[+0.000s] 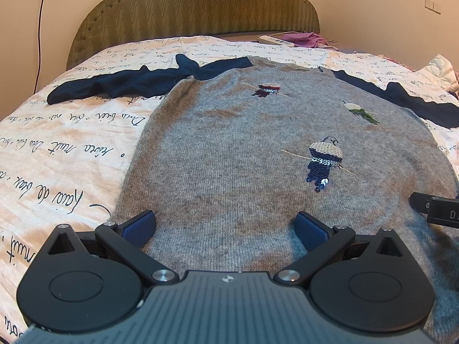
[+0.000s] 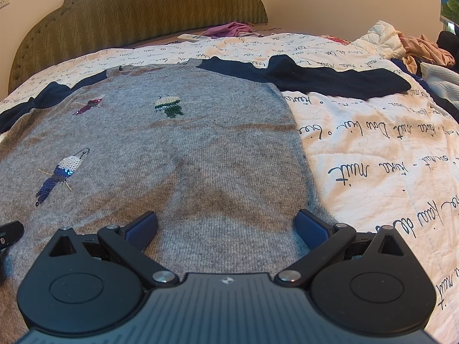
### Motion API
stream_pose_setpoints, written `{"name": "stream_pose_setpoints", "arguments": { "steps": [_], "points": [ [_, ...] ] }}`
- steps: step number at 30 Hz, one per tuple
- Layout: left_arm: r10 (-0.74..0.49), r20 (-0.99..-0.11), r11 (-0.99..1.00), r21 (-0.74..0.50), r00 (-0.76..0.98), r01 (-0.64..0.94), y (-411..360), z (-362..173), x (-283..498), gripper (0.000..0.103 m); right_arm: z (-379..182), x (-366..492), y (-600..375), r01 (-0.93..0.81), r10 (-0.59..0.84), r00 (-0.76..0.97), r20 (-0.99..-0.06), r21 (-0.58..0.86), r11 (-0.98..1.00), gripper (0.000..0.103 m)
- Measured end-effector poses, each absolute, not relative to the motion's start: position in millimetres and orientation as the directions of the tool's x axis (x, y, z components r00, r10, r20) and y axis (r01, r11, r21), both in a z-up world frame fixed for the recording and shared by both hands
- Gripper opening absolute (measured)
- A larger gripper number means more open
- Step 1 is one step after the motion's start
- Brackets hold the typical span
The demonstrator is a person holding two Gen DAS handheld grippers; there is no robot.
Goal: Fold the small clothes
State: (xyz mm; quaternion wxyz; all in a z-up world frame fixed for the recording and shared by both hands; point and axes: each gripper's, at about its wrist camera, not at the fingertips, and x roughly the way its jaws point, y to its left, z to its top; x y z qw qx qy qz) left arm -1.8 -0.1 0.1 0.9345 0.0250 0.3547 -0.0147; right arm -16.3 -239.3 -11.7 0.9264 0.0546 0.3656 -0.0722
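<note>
— What do we have before us, biggest thing first?

— A bed under a white quilt [image 1: 66, 154] printed all over with black handwritten script; from the left wrist view we can make out "nuit" and what looks like "de", the rest too looping to read. At twelve o'clock stands a scalloped olive headboard [image 1: 198, 8].

— And the garment?

— A grey knit sweater [image 1: 229, 172] with navy sleeves lies flat on the quilt, face up. Its long axis runs from our grippers at six o'clock to the neckline at twelve, hem nearest us, collar towards the headboard. One navy sleeve [image 1: 120, 84] stretches out to ten o'clock in the left view; the other [image 2: 330, 78] reaches towards two o'clock in the right view.

— Any markings on it?

— Three sequinned birds: a blue-and-cream one [image 1: 324, 160], a green one [image 2: 169, 106], a maroon one [image 1: 266, 89]. No brand that we can read.

— The grippers?

— Our left gripper [image 1: 225, 226] is spread wide above the hem, blue pads apart, nothing between them. Our right gripper [image 2: 226, 226] is likewise spread wide over the hem near the sweater's right edge, holding nothing. At three o'clock in the left view, the right gripper's black body shows white letters, only "D" legible.

— Smaller items?

— A pile of clothes [image 2: 401, 46] at two o'clock in the right view, a purple garment [image 1: 304, 38] and a white power strip [image 1: 272, 40] by the headboard.
</note>
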Motion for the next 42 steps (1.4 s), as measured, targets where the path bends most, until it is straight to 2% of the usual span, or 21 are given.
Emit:
{"name": "stream_pose_setpoints", "arguments": {
  "steps": [10, 17, 21, 24, 28, 32, 37, 42],
  "points": [
    [-0.003, -0.66, 0.999, 0.03, 0.751, 0.03, -1.2, 9.2, 0.8, 0.103, -9.1, -18.1, -241.3, 0.173, -0.096, 0.722, -0.685, 0.045, 0.984, 0.103],
    [-0.063, -0.648, 0.997, -0.003, 0.759, 0.081, -17.2, 26.8, 14.1, 0.103, -6.8, -11.7, -240.9, 0.153, -0.079, 0.7, -0.71, 0.041, 0.987, 0.103],
    [-0.095, -0.674, 0.994, -0.019, 0.732, 0.111, -29.0, 23.1, 31.6, 0.103, 3.7, -9.9, -246.8, 0.125, -0.033, 0.695, -0.719, 0.075, 0.989, 0.103],
    [-0.098, -0.69, 0.992, -0.01, 0.717, 0.125, -36.3, 16.6, 43.3, 0.103, 21.5, -9.0, -262.4, 0.083, 0.037, 0.734, -0.678, 0.144, 0.986, 0.103],
    [-0.105, -0.686, 0.99, -0.006, 0.72, 0.139, -40.6, 6.1, 52.9, 0.103, 41.9, 13.0, -314.3, 0.074, 0.106, 0.774, -0.624, 0.254, 0.964, 0.103],
    [-0.102, -0.666, 0.988, 0.021, 0.739, 0.156, -44.1, -3.4, 54.1, 0.103, 45.0, 46.6, -384.0, 0.156, 0.041, 0.815, -0.579, 0.288, 0.945, 0.103],
    [-0.132, -0.657, 0.987, -0.018, 0.742, 0.159, -39.3, -4.2, 53.7, 0.103, 45.2, 90.4, -487.1, 0.26, -0.03, 0.851, -0.525, 0.37, 0.892, 0.103],
    [-0.15, -0.653, 0.986, -0.039, 0.742, 0.164, -37.4, -3.9, 55.0, 0.103, 25.3, 125.7, -583.0, 0.42, -0.122, 0.842, -0.525, 0.498, 0.759, 0.103]
  ]
}}
